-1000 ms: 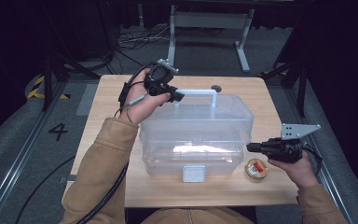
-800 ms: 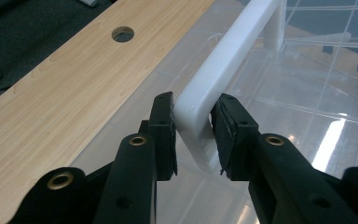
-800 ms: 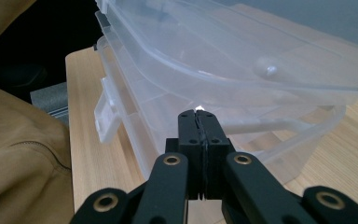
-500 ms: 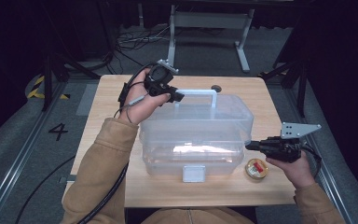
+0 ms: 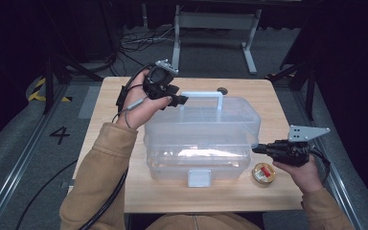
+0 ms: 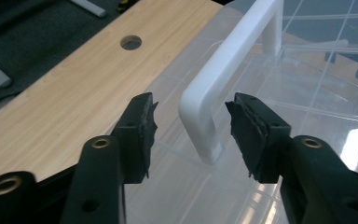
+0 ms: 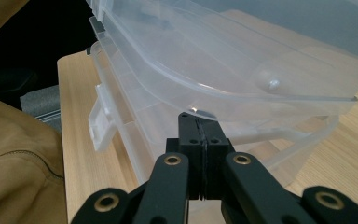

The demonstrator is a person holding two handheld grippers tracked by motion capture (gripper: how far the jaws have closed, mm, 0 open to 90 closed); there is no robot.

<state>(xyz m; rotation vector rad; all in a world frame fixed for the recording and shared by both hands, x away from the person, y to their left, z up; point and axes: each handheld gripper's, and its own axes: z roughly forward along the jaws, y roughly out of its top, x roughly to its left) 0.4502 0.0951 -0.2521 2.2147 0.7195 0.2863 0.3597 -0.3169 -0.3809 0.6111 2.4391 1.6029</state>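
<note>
- While the left gripper [image 6: 191,128] hovers at the far left of the clear plastic storage box [image 5: 202,139], its jaws have just been opening; they now stand apart on either side of the white plastic carry handle [image 6: 233,60], and the pads do not touch it.
- The right gripper [image 5: 258,149] has its jaws pressed together, holding nothing, with the tips at the box's right edge under the lid rim [image 7: 242,100].
- It seems that the handle is being released; the next move probably calls for lifting the lid, which needs the front latch [image 5: 199,178] freed.
- Count: one box in the middle of the wooden table [image 5: 124,86], one handle, one latch, one small round yellow tin [image 5: 263,172] near right, two grippers.
</note>
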